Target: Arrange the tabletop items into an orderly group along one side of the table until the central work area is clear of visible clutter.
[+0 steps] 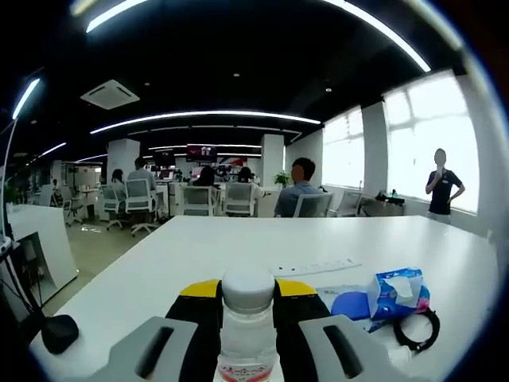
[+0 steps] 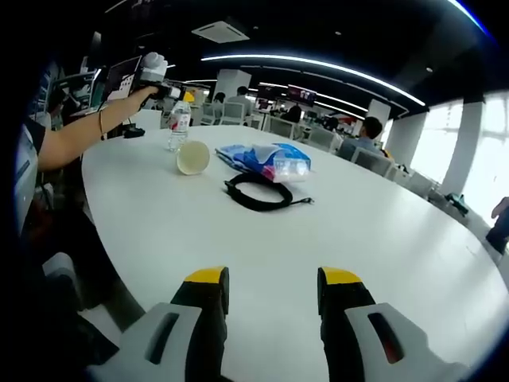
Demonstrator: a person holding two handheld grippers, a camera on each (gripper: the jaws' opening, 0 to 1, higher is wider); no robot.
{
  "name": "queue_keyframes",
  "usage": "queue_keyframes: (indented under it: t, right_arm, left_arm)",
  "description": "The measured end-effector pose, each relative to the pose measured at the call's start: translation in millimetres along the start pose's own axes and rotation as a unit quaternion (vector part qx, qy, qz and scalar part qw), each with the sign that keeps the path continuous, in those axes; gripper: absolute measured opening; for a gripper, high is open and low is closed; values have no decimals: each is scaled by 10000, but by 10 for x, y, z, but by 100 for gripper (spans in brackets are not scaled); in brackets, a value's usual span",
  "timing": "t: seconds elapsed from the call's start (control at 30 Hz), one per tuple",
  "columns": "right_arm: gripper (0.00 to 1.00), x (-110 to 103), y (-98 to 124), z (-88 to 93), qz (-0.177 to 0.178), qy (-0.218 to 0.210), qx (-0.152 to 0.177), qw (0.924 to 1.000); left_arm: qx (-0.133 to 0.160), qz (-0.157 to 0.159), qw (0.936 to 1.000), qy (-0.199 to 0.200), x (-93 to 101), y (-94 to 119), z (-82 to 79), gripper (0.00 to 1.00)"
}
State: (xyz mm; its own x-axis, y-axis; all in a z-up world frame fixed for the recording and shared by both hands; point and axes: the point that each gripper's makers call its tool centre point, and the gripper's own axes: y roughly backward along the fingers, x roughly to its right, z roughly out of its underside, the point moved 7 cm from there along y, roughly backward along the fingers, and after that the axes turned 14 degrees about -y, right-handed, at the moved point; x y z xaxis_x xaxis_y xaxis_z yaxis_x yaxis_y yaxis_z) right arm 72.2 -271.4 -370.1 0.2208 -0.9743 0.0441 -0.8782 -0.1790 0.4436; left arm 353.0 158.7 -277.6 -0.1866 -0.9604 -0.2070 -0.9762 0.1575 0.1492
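Tabletop items: the water bottle point(image 1: 248, 318) is sitting between the jaws of the left gripper point(image 1: 248, 314), which is clenching it below the white cap, the yellow-tipped jaws pressing on either side of the bottle's body; the grasp is low on the bottle, probably so that it is staying upright while being carried toward the table's edge. In the right gripper view the same bottle point(image 2: 179, 123) is appearing far ahead and to the left of the jaws, at the far rim of the white table point(image 2: 382, 239), with a person's outstretched arm reaching to it. Just beside the bottle, nearer the right gripper point(image 2: 273, 290), a pale round lid or cup point(image 2: 193, 157) is lying on its side, its kind being hard to make out. Further right, a blue tissue packet point(image 2: 266, 161) is resting next to a coiled black cable point(image 2: 261, 192), the two lying close together, seemingly already forming the start of a group. The right gripper is hanging released, its jaws parted above bare tabletop and grasping nothing, presumably waiting for its next item. In the left gripper view a blue round object point(image 1: 350, 306) is lying partly hidden behind the packet point(image 1: 398, 293), and a white power strip point(image 1: 314, 267) is lying beyond the jaws. The bottle's label is being cut off by the lower edge.
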Motion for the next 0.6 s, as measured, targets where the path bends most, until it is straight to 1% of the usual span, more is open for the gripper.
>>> queue_keyframes:
  t: [0.1, 0.2, 0.4, 0.6]
  right_arm:
    - [43, -3, -4, -5, -14, -5, 6, 10000]
    - [43, 5, -1, -8, 5, -11, 12, 10000]
    - [42, 11, -3, -6, 1, -29, 10, 10000]
    - [42, -1, 9, 0, -44, -61, 34, 10000]
  left_arm:
    - [45, 19, 10000, -63, 14, 5, -1, 22]
    - [74, 23, 10000, 15, 4, 11, 7, 22]
    - [75, 7, 10000, 16, -3, -4, 10, 23]
    - [198, -5, 9998, 31, 9, 6, 22, 23]
